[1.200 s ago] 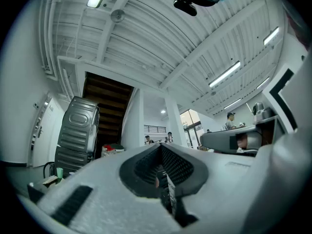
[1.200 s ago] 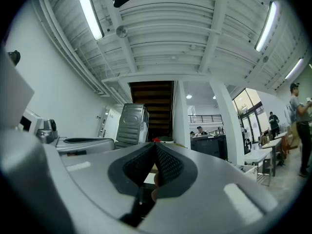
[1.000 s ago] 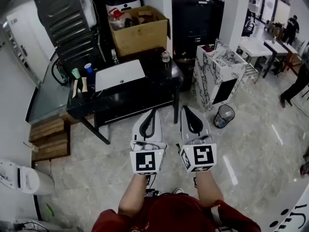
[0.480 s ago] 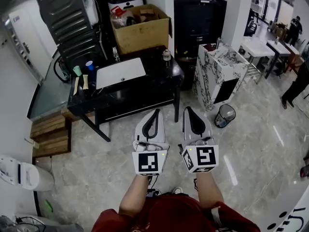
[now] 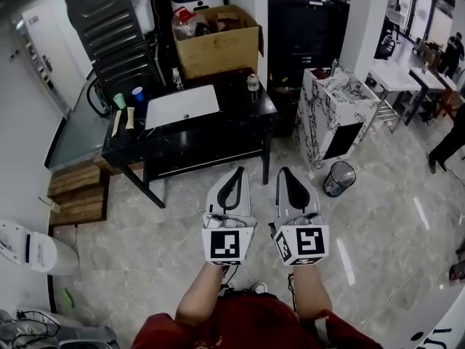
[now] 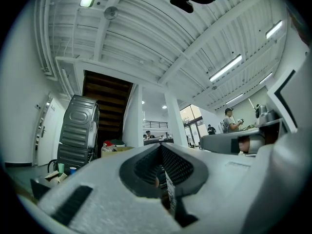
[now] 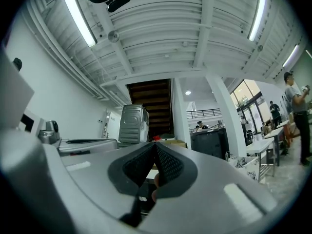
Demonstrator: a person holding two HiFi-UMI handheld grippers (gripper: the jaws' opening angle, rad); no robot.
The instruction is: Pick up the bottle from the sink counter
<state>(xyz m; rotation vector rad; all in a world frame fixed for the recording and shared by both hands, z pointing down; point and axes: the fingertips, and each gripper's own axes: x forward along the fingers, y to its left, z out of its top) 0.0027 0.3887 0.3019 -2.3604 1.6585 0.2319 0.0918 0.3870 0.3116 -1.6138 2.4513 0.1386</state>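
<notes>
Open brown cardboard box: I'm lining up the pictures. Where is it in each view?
Head view: open brown cardboard box at top centre.
Left gripper view: box low, left of centre.
Right gripper view: box just below centre.
Shared landmark: grey ribbed machine, left of the box throughout.

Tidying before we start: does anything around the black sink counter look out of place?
Nothing spilled. An open brown cardboard box of clutter sits behind the white basin on the black sink counter; a marble-patterned cabinet stands askew beside it.
</notes>
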